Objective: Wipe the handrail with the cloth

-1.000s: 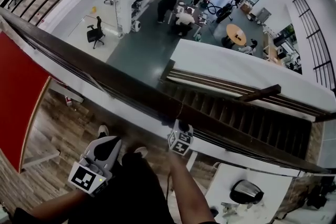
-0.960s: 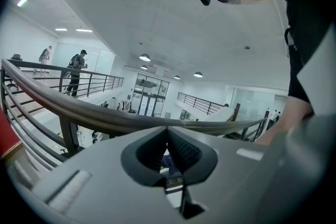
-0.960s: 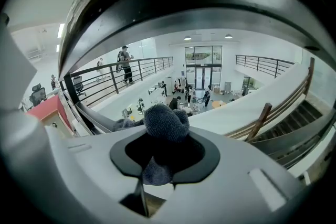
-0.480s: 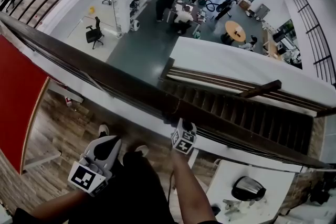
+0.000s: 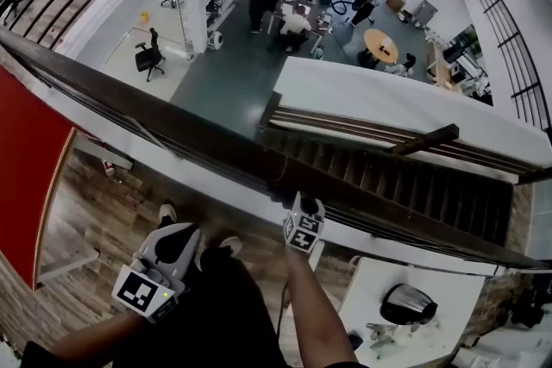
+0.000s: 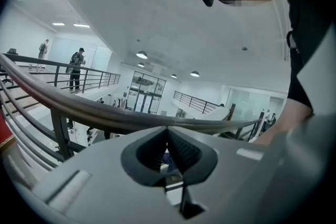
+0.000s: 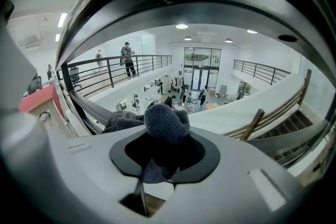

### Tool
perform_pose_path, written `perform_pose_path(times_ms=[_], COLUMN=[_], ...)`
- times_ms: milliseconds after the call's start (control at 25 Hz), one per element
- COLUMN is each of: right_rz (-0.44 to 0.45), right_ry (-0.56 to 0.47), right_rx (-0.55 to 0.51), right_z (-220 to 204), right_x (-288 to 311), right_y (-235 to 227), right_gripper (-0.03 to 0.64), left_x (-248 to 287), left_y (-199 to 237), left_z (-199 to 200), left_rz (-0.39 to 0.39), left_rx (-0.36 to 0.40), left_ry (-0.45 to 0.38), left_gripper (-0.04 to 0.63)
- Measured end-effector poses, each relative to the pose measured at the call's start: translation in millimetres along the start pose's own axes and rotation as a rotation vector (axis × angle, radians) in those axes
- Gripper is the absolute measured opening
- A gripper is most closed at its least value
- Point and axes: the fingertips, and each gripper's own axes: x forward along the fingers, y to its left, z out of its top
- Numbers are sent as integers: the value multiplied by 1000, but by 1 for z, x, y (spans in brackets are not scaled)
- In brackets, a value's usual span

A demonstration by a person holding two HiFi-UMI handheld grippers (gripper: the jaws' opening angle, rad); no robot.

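The dark wooden handrail (image 5: 172,121) crosses the head view on a slant from upper left to lower right. My right gripper (image 5: 302,224) is pressed up against its near side, shut on a dark grey-blue cloth (image 7: 167,120). In the right gripper view the cloth bulges out between the jaws, and the handrail (image 7: 210,5) arches close overhead. The cloth itself is hidden behind the gripper in the head view. My left gripper (image 5: 161,265) hangs low by my leg, well back from the rail. In the left gripper view, the left gripper (image 6: 168,136) is shut with nothing in it, and the handrail (image 6: 79,107) runs ahead.
Beyond the rail is a drop to a lower floor with desks, chairs and several people (image 5: 276,9). A staircase (image 5: 405,181) descends at right. A red panel (image 5: 26,168) stands at left. A white table (image 5: 431,336) with a black helmet-like object (image 5: 404,304) is at lower right.
My right gripper with the cloth has edged slightly right and up along the handrail. The left gripper has stayed where it was.
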Motion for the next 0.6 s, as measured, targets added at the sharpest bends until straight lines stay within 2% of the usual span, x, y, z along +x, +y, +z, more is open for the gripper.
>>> perform_pose_path(times_ms=[320,440,600], right_rz=[-15,-12,-17], right_ry=[-2,-2,5], right_rx=[2,34,62], right_z=[-2,-3,-5], right_x=[-3,-6,-7], right_y=[-15,-19,-22], right_gripper=[94,94,95], left_x=[5,8,9], left_y=[-5,-8,-10], left_z=[5,10,-2], left_rz=[-32,-45,-57], left_rx=[0,-8,1], left_ry=[-5,-24,20], left_gripper=[-1,-1,0])
